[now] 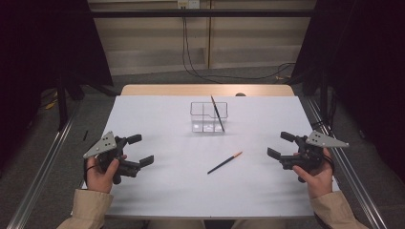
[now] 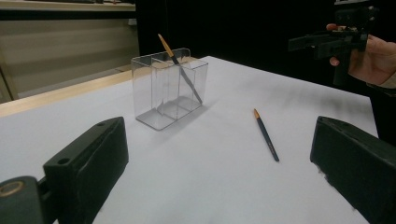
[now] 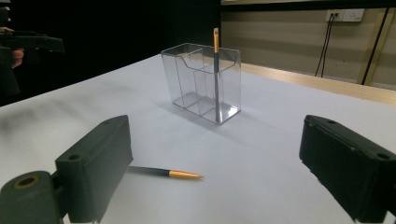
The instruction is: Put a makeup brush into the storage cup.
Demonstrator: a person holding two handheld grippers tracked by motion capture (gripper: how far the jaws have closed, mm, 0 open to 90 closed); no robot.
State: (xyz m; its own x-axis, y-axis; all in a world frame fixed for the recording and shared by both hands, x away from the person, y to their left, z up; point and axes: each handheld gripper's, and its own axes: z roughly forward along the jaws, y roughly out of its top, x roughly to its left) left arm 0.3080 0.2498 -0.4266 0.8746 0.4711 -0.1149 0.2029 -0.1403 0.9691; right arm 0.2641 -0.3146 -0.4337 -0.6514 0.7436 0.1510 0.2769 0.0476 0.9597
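A clear plastic holder [image 1: 208,117] [image 2: 169,87] [image 3: 204,82] with compartments stands at the table's far middle. One dark pencil [image 1: 217,113] [image 2: 182,71] [image 3: 216,70] with an orange end leans inside its right compartment. A second pencil [image 1: 225,162] [image 2: 266,135] [image 3: 168,173] lies flat on the white table, nearer the person. My left gripper [image 1: 141,149] [image 2: 219,172] is held open at the left, nothing between its jaws. My right gripper [image 1: 281,144] [image 3: 215,172] is held open at the right, also with nothing in it. Both are well apart from either pencil.
The white table top [image 1: 191,191] ends in a wooden strip [image 1: 207,89] at the far side. Metal rails [image 1: 43,167] run along both sides. Cables [image 1: 191,67] trail on the floor beyond, and black curtains [image 1: 43,43] hang at left and right.
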